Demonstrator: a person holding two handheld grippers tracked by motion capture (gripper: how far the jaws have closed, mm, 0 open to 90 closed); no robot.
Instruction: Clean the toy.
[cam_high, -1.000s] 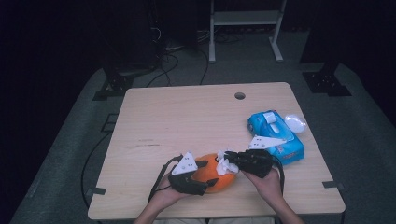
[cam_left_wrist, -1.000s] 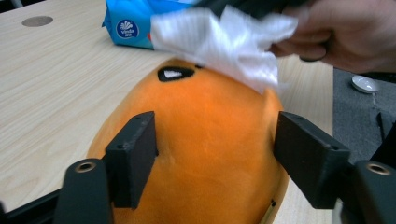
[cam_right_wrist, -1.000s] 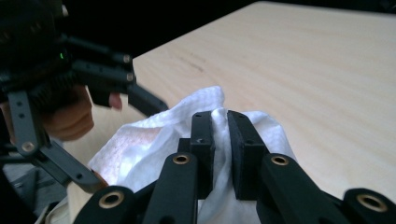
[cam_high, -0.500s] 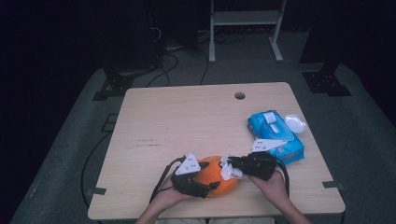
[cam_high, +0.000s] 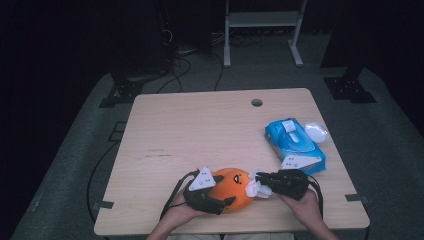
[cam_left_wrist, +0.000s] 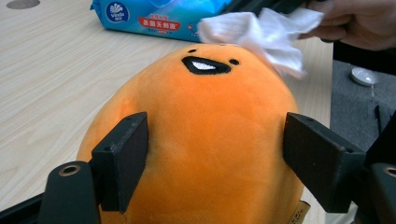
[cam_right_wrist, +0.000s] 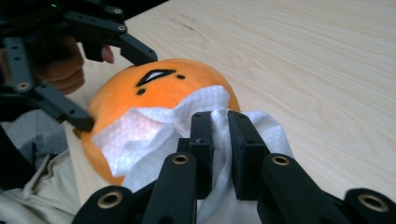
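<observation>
A pale wooden table (cam_high: 200, 130) stands on grey carpet (cam_high: 75, 165) in a dark room.

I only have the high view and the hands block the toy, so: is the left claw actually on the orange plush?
Observer: Yes. The left claw has both pads against the orange plush; its jaws have just been opening slightly.
Operator: What's the white thing on the right?
Observer: A crumpled white wipe, pinched in the shut right claw, lying on the plush beside its face.
Operator: And the blue pack?
Observer: The blue wipes pack has a red label strip.
</observation>
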